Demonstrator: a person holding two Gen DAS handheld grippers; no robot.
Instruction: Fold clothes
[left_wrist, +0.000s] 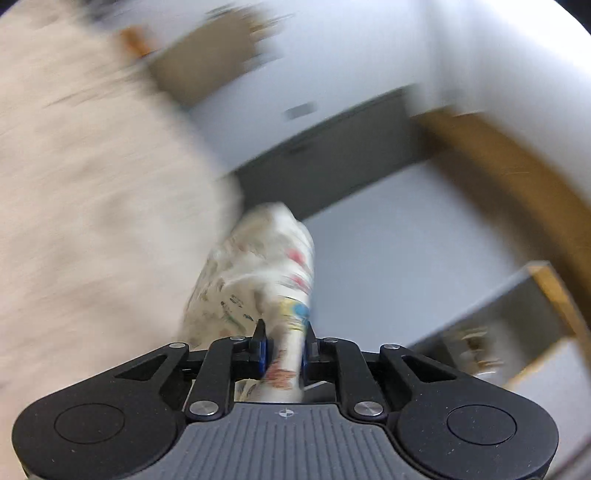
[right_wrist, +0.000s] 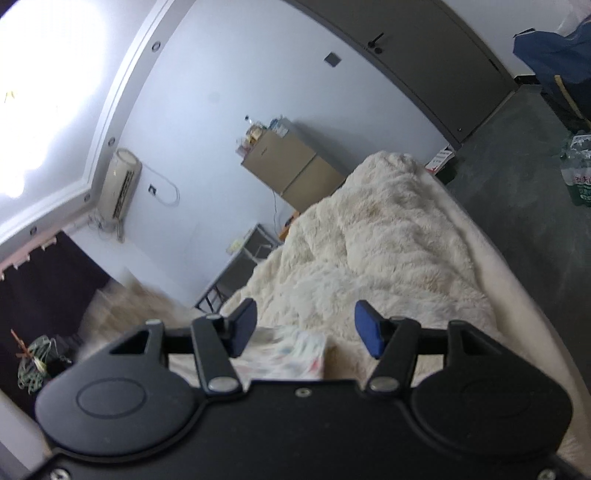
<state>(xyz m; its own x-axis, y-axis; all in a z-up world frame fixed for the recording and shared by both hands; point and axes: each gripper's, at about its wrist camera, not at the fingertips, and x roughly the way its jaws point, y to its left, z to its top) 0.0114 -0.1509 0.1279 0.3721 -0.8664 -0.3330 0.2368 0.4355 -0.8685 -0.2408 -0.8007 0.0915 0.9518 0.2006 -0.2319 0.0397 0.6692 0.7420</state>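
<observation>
Left tongs (left_wrist: 284, 328) clamp a printed cloth (left_wrist: 258, 273); right tongs (right_wrist: 304, 328) stand half open and bare.

Only the left view shows the grip, the cloth bunched between narrow jaws and rising ahead, all blurred. The right view shows sharply a fluffy cream blanket (right_wrist: 369, 236), with printed cloth lying just under and behind the open tongs, a brown cabinet (right_wrist: 291, 170), and an air conditioner (right_wrist: 120, 184). No writing is legible.
</observation>
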